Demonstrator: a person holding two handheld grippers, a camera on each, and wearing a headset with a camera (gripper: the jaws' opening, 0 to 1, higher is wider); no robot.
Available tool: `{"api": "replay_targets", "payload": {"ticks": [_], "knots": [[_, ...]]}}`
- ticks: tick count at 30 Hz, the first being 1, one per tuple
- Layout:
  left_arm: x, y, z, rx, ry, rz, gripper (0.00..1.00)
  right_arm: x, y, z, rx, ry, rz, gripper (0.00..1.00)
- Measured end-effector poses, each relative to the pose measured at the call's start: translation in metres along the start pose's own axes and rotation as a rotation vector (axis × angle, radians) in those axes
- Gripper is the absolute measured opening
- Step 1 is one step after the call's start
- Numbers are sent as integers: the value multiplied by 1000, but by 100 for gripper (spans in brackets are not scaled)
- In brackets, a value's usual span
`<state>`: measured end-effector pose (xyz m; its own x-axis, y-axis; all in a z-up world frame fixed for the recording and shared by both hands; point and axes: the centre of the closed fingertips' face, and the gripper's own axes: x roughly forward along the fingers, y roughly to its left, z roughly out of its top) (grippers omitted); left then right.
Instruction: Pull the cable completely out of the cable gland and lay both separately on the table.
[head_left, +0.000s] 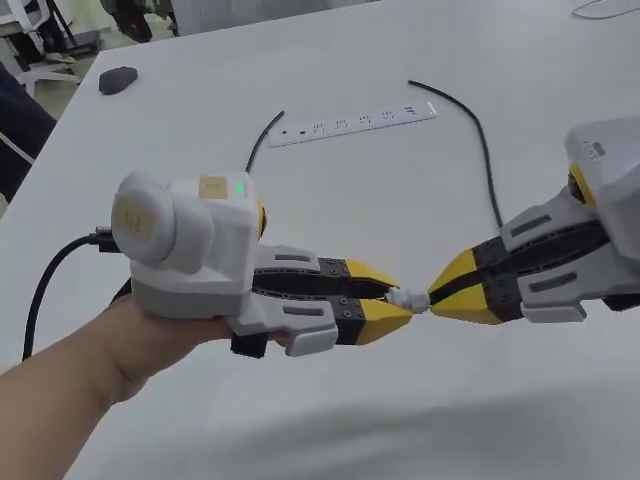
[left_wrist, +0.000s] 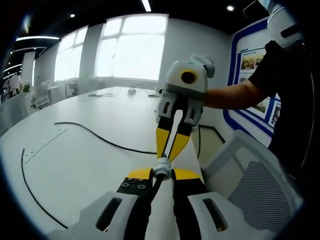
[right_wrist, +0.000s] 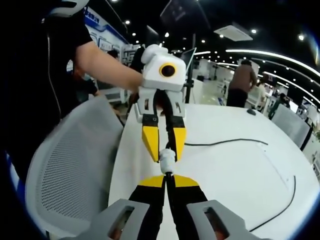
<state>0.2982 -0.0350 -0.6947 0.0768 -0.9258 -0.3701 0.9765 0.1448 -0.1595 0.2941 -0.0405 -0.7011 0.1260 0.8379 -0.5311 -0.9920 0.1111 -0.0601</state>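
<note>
Above table (head_left: 330, 60) — left tongs (head_left: 393, 299), right tongs (head_left: 436, 298) pinch cable gland (head_left: 411, 298).

Above a white table (head_left: 330, 400), two handheld grippers with yellow-tipped jaws meet tip to tip. The left gripper (head_left: 392, 296), held in a hand (head_left: 150, 340) near the near left corner, and the right gripper (head_left: 436, 298) both pinch a small white cable gland (head_left: 409, 298) from opposite ends. Toward the far edge lie a white power strip (head_left: 352, 123) and a curving black lead (head_left: 484, 150). A dark mouse (head_left: 118, 79) sits by the far left edge.
</note>
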Motion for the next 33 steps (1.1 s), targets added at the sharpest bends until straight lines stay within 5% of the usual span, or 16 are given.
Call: {"api": "replay_targets", "payload": {"ticks": [10,17,19,22,33], "knots": [[-6,-2,0,-3,-9,23,14,-14,-1,-22,31,67,-53,0],[-16,0,-5,-5,-7,50,14,-32,-9,-58,98,172,-140,0],[-18,2,-3,-2,-41,67,14,-38,-12,-67,148,202,-176,0],[-18,1,-7,-9,-34,78,14,-46,-16,-79,128,254,-204,0],[-22,-1,-17,-13,-15,86,14,-72,-17,-137,190,364,-243,0]]}}
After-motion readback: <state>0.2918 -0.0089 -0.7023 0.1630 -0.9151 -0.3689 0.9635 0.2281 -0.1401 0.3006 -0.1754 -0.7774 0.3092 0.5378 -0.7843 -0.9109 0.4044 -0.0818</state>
